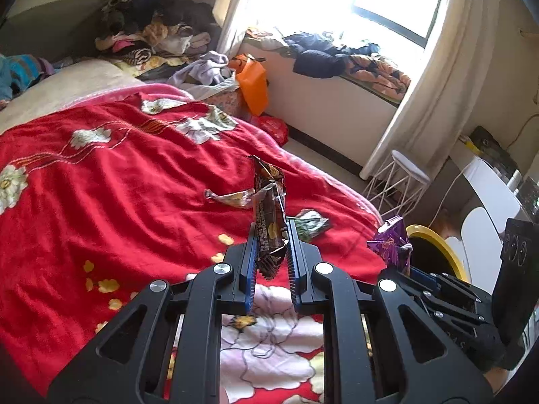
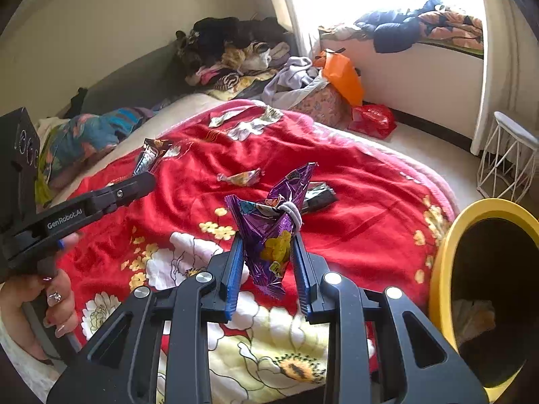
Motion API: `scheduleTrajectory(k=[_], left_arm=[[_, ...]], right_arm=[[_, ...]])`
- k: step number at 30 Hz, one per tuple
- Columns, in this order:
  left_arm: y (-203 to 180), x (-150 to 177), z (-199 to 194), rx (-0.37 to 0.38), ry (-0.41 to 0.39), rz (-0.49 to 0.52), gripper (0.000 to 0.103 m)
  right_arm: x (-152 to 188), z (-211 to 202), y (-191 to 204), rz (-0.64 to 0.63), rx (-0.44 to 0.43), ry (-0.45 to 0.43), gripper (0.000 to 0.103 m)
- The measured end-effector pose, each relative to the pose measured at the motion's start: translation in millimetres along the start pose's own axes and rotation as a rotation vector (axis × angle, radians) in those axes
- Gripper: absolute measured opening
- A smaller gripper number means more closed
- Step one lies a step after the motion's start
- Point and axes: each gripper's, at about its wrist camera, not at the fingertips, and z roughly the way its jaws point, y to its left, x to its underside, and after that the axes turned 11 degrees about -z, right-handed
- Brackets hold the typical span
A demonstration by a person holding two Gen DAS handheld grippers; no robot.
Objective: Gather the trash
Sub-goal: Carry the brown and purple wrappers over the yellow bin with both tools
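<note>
My left gripper (image 1: 271, 235) is shut on a dark brown snack wrapper (image 1: 267, 215) and holds it upright above the red blanket (image 1: 118, 175). My right gripper (image 2: 266, 245) is shut on a purple snack bag (image 2: 269, 225) tied with a hair band, just left of the yellow bin (image 2: 441, 269). The purple bag (image 1: 392, 242) and bin (image 1: 438, 239) also show in the left wrist view. A yellowish wrapper (image 1: 232, 198) and a dark green wrapper (image 1: 311, 224) lie on the blanket; they show in the right wrist view as the yellowish wrapper (image 2: 241, 177) and the dark wrapper (image 2: 320, 197).
A clothes pile (image 1: 151, 23) lies at the bed's far end. An orange bag (image 1: 252, 80) and a red bag (image 2: 372, 119) sit by the window ledge. A white wire stool (image 1: 401, 181) stands on the floor beyond the bin.
</note>
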Motion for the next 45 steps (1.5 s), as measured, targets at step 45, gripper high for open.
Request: scheduleTrajectory(k=[45], left_arm=[[-153, 42, 16, 0.23, 0.061, 0.266, 0.011]], right_arm=[[46, -98, -122, 0.248, 0.259, -0.122, 0.027]])
